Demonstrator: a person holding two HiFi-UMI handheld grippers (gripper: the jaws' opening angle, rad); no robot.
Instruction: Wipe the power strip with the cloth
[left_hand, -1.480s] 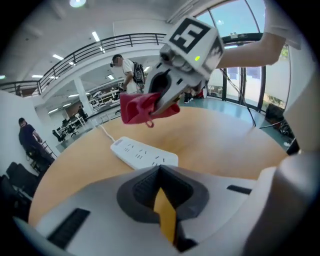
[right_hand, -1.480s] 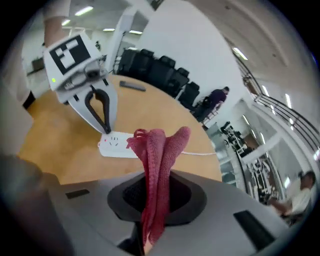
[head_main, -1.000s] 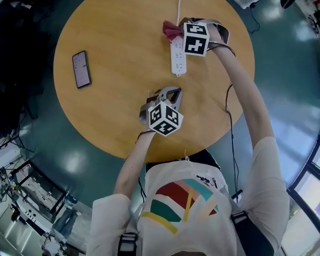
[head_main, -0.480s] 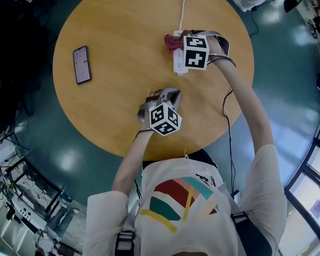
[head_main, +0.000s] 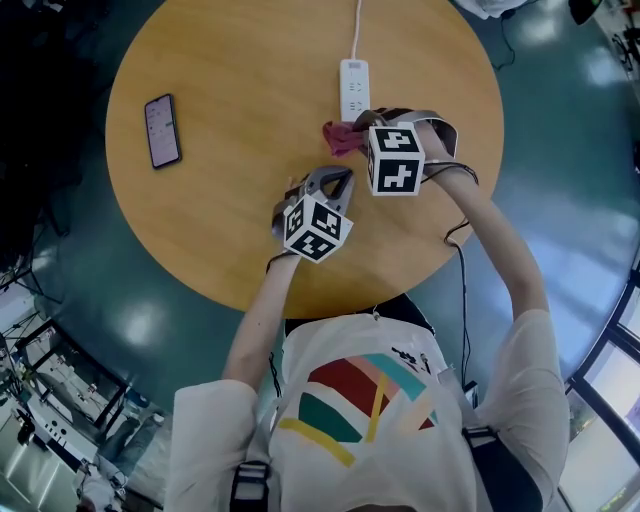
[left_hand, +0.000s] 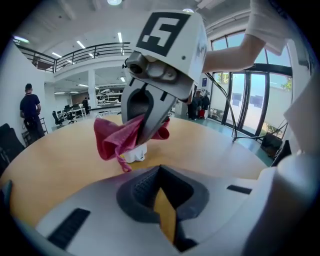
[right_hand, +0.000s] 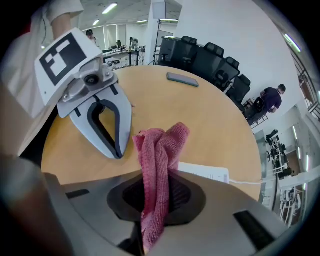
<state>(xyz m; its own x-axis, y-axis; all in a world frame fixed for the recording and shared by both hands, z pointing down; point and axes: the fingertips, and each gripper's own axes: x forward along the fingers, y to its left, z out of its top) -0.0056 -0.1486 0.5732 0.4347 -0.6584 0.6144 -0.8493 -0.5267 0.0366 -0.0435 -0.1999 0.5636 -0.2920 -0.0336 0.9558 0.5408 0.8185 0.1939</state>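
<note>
The right gripper (head_main: 356, 133) grips the pink cloth (head_main: 339, 138) between its jaws at the near end of the white power strip (head_main: 354, 85) on the round table (head_main: 220, 210), the left gripper (head_main: 342, 182) is closed and empty beside it, and the strip's print is too small to read.

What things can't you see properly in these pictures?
- Head view: the near end of the power strip is hidden by the cloth and the right tongs.
- Head view: the phone is too small to read its screen.
- Head view: the cord is cut off by the top edge.
- Left gripper view: the cloth covers most of the power strip.
</note>
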